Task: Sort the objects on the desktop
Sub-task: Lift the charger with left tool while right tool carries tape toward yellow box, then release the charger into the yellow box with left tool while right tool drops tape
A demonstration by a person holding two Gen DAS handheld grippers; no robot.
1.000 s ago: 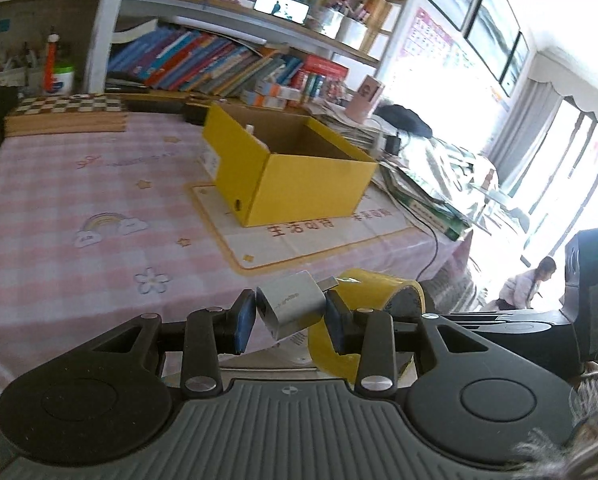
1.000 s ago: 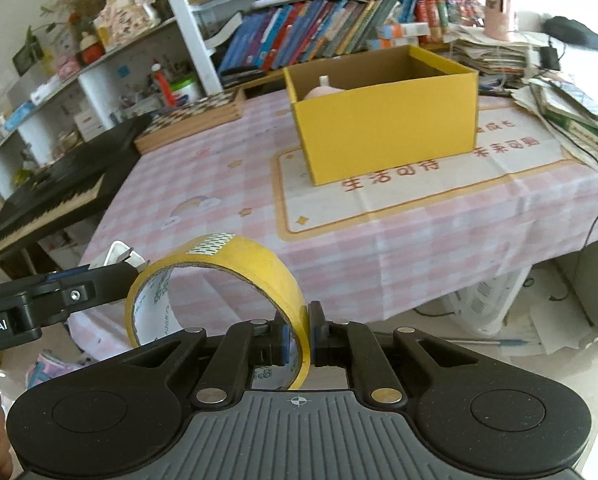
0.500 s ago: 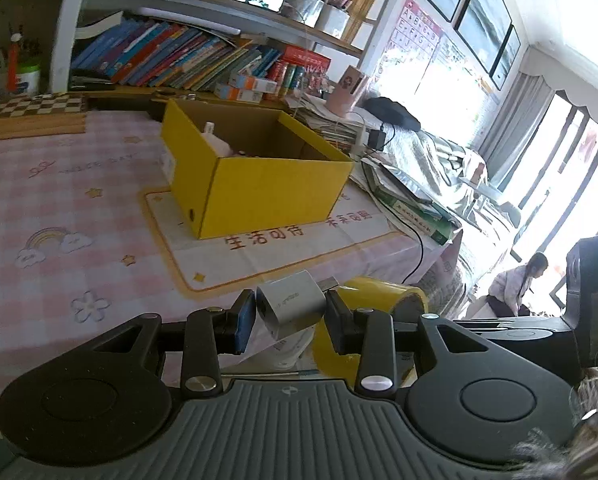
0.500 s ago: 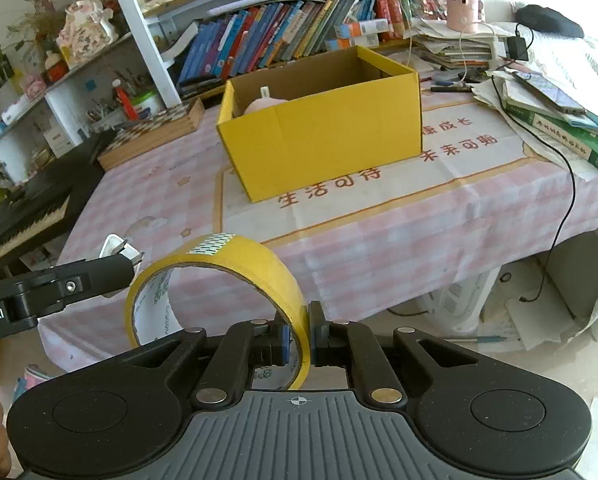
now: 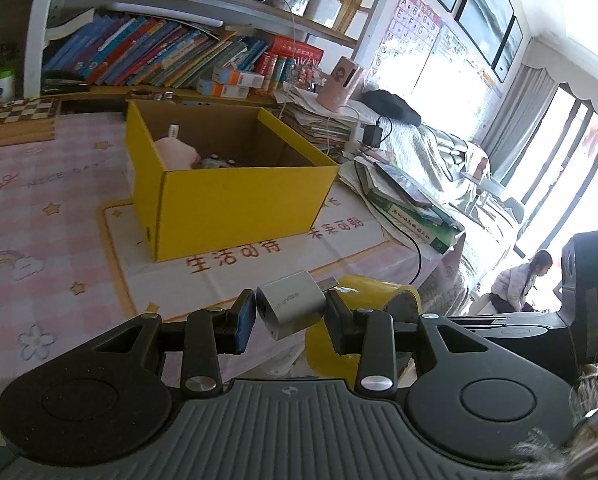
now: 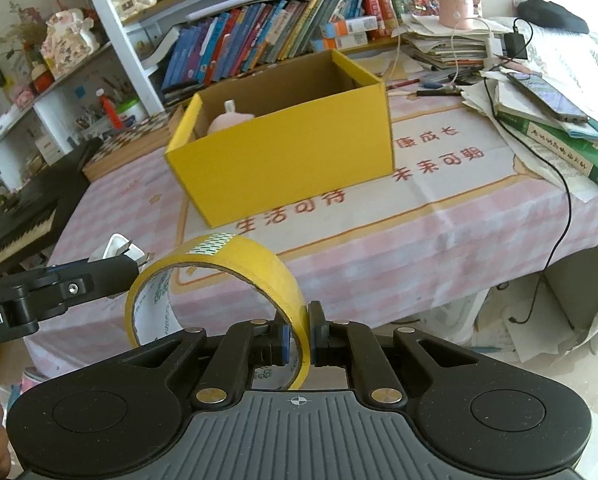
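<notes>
We see first the worktop [image 6: 379, 240], draped in a pink checked cloth with a cream mat laid across its middle. Behind it runs a shelf of books [image 6: 259, 36], leaning in a long row, and a checkered board [image 5: 15, 114] lies at the worktop's far left corner. A loose heap of papers and books [image 6: 555, 120] spreads over the right end, with a black cable trailing over the edge.

On the mat stands the yellow box [image 5: 235, 200], open at the top. Inside it we make out a pink soft thing [image 5: 177, 152] against the left wall, plus a few smaller items we cannot identify.

Nearer to us, in front of the worktop's near edge and not above the box, we hold both tools in the air. The right hand-held gripper [image 6: 299, 338] is clamped on the wall of a yellow tape roll [image 6: 239, 264], which stands upright on its edge between the fingers; its jaws are pressed fully together on the band. The left hand-held gripper [image 5: 291, 314] is clamped on a small silver charger [image 5: 293, 306], tilted slightly, its plug end pointing to the right. The roll sits just beside the charger, on its right in the left wrist view.
</notes>
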